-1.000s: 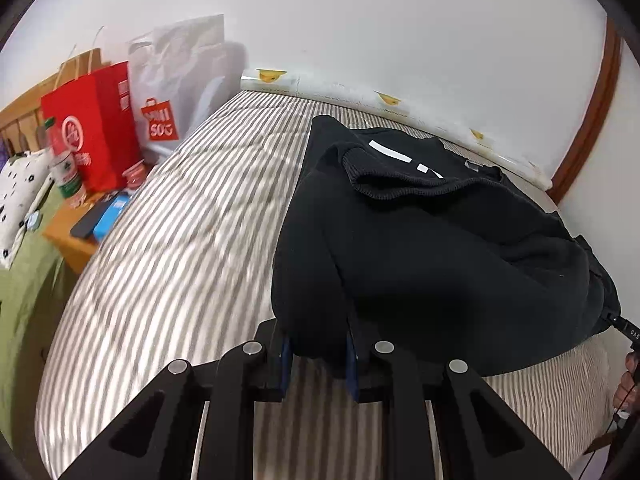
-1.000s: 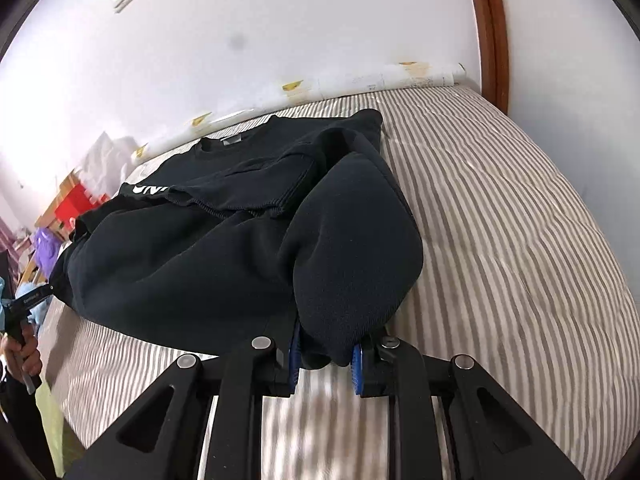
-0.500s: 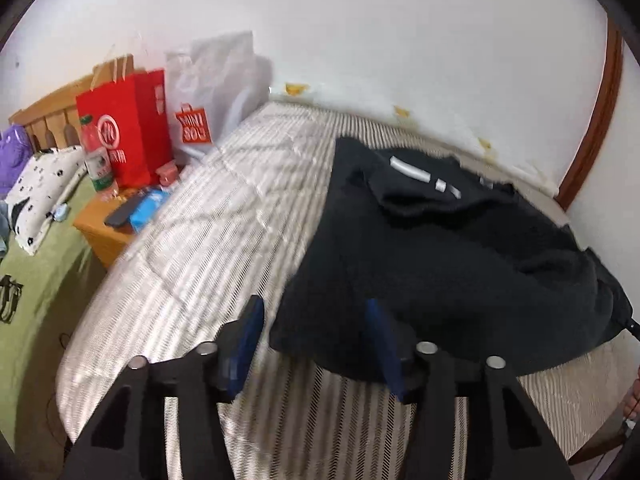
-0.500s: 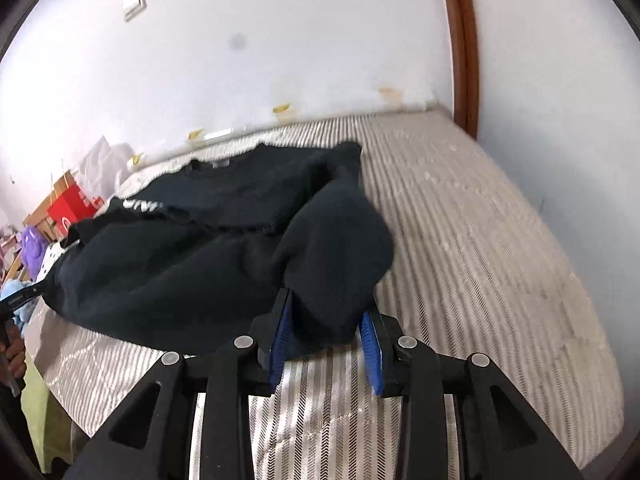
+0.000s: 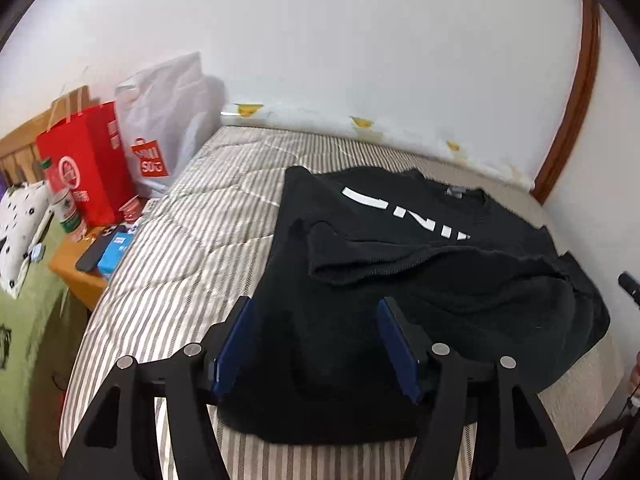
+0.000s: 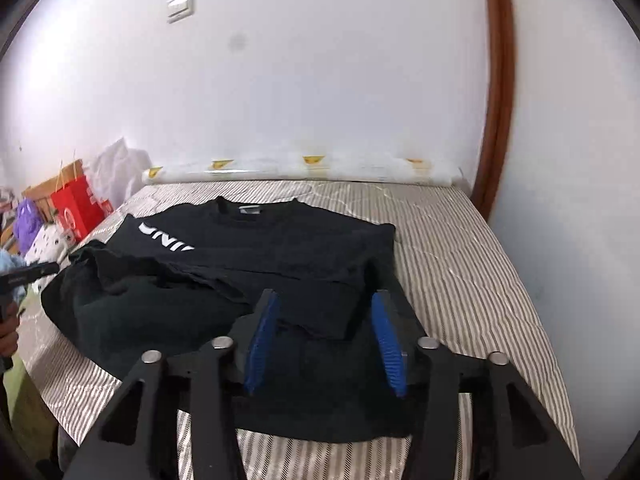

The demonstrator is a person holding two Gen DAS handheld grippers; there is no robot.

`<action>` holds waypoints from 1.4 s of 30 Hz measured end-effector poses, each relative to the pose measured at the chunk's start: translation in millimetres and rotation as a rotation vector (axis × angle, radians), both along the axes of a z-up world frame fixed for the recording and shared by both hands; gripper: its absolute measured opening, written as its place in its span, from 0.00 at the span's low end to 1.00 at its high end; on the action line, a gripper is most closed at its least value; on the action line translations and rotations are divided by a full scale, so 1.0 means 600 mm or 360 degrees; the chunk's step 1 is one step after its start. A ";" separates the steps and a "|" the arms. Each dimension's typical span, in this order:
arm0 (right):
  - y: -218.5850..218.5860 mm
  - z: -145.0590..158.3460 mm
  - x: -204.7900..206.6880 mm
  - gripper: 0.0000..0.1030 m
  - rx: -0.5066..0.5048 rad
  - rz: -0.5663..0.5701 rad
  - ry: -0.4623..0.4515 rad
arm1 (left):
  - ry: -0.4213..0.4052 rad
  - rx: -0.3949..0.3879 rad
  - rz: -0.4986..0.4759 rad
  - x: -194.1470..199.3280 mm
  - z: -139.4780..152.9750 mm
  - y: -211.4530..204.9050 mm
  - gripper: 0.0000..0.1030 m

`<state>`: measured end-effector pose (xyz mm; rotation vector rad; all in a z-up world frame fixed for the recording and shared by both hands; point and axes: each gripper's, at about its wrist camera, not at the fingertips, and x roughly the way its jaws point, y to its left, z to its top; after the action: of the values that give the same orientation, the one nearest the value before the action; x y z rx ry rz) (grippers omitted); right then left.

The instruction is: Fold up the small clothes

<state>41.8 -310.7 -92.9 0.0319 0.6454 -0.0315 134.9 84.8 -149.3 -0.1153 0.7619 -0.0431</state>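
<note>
A black sweatshirt (image 5: 400, 272) with white letters lies partly folded on the striped bed (image 5: 200, 248); it also shows in the right wrist view (image 6: 248, 264). Its sleeves are folded in across the body. My left gripper (image 5: 316, 344) is open above the near left edge of the sweatshirt, with cloth lying between the blue pads but not held. My right gripper (image 6: 324, 340) is open above the near right edge, pads apart, empty. The striped bed shows in the right wrist view too (image 6: 460, 272).
A red bag (image 5: 86, 160) and a white bag (image 5: 164, 120) stand at the bed's left. A wooden bedside table (image 5: 76, 268) holds a phone, a box and a bottle. A wooden door frame (image 6: 496, 80) rises at the right. White wall behind.
Both grippers opened and let go of the sweatshirt. They lifted and drew back, and the cloth now lies flat on the bed.
</note>
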 end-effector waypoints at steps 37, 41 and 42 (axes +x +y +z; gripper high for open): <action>0.035 -0.074 0.368 0.07 0.0034 0.0075 0.0366 | 0.0013 -0.0061 -0.0176 0.289 0.015 -0.022 0.14; 0.023 -0.092 0.391 0.19 0.0107 0.0051 0.0460 | 0.0078 -0.0105 -0.0103 0.309 0.002 -0.003 0.34; 0.019 -0.087 0.383 0.23 0.0115 0.0041 0.0439 | 0.0085 -0.0134 -0.0107 0.309 0.001 0.003 0.37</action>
<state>271.5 -299.4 -145.4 0.0903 0.9225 0.0129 320.4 86.7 -149.0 -0.1713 0.8172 -0.1367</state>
